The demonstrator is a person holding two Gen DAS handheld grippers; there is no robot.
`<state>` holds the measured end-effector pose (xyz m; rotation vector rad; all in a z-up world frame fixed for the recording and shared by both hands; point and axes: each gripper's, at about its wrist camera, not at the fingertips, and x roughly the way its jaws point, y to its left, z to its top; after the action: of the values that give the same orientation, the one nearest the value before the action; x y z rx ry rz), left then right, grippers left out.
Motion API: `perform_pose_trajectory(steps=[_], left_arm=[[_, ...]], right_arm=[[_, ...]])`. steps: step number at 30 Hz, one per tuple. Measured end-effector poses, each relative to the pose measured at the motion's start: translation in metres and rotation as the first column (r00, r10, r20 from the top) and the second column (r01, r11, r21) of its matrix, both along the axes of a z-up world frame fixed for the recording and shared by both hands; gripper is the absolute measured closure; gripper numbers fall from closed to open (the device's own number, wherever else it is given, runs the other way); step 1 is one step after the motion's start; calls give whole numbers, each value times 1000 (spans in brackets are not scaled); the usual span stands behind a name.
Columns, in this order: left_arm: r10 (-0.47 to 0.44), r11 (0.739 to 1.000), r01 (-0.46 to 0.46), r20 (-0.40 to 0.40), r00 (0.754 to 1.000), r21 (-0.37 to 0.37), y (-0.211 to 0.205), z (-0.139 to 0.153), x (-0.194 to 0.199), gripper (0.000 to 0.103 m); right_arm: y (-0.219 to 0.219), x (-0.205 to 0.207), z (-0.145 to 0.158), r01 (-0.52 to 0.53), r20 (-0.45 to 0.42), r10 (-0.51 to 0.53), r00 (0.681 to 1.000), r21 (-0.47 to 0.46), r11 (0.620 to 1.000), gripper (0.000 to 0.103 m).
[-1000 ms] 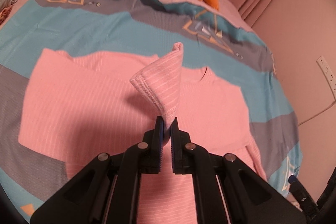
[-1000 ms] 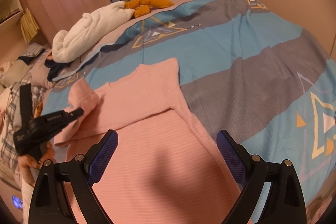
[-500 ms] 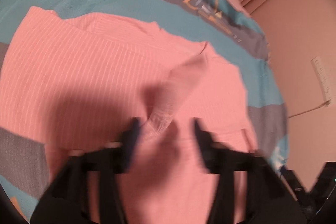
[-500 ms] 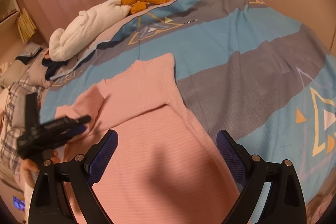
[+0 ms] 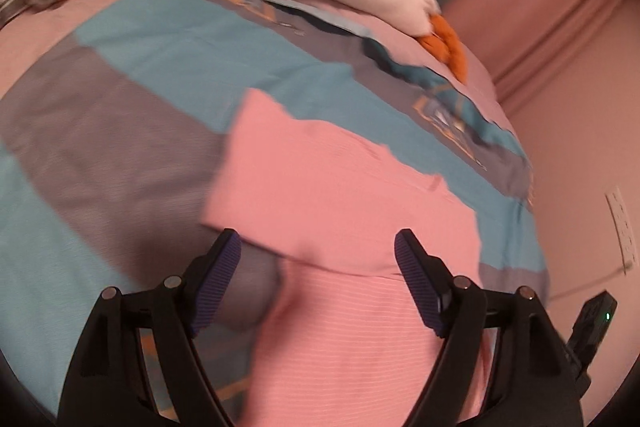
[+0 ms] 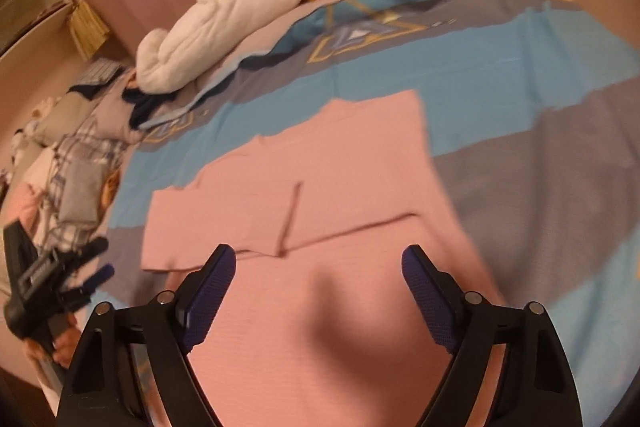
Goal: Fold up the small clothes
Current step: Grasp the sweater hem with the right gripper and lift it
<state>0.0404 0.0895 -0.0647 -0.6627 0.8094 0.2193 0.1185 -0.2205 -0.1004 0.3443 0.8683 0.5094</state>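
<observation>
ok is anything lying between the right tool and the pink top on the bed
Nothing visible does. The right tool hangs just above the pink top, its jaws closing with nothing between them. The white plush lies far off by the pillows, and the left tool is off to the side.

Nothing legible anywhere here. The duvet cover [image 6: 480, 67] carries a small dark line of marks beside its triangle motif in the upper middle of the right wrist view (lettering, perhaps), too blurred to read. The left claw [image 6: 94, 273], lower left of that view, shows pale marks on its body, equally unreadable.
</observation>
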Motion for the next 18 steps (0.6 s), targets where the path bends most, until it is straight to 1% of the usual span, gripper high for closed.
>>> perform_pose_trajectory(steps=[1, 5, 7, 9, 11, 12, 17, 18], left_arm=[[20, 1000, -20, -4, 1000, -6, 6, -1, -7, 24], [78, 997, -78, -15, 997, -22, 24, -7, -24, 25], [113, 993, -113, -17, 993, -27, 33, -7, -36, 27], [143, 989, -143, -22, 990, -32, 40, -9, -44, 30], [161, 986, -162, -23, 987, -35, 43, -9, -49, 34], [168, 985, -168, -24, 986, -36, 45, -9, -53, 35], [186, 982, -187, -32, 982, -35, 52, -11, -64, 36], [187, 981, -188, -34, 982, -37, 52, -12, -65, 36]], right_arm=[[7, 6, -2, -21, -15, 21, 1000, 12, 1000, 31], [35, 33, -12, -87, -108, 96, 990, 80, 993, 35], [48, 44, -16, -100, -137, 111, 984, 81, 992, 37], [65, 54, -22, -108, -158, 114, 981, 46, 993, 37], [78, 60, -28, -109, -166, 106, 980, -10, 994, 41], [85, 61, -32, -107, -170, 99, 980, -41, 993, 46], [108, 60, -42, -129, -146, 106, 984, -157, 979, 49], [110, 60, -41, -130, -139, 106, 985, -177, 976, 57]])
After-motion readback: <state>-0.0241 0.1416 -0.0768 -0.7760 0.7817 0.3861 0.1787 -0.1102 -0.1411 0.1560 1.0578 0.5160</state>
